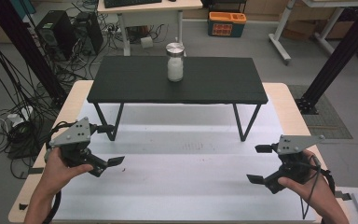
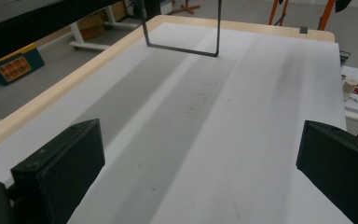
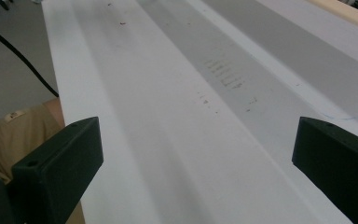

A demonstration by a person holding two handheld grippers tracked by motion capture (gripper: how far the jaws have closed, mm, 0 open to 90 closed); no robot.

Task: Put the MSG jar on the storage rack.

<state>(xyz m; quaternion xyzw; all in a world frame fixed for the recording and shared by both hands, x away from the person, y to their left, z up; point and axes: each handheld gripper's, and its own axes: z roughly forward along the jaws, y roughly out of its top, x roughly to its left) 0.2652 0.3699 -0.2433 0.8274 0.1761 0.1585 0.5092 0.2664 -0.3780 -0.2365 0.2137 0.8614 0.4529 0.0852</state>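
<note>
The person is holding the left gripper [image 1: 106, 145] near the table's [image 1: 186, 196] left edge and the right gripper [image 1: 259, 163] near its right edge, fingers apart on both, gripping nothing. A lidded jar [image 1: 175, 62] is standing on a black shelf [image 1: 135, 84] by the far edge, probably kept well apart for reaching.
</note>
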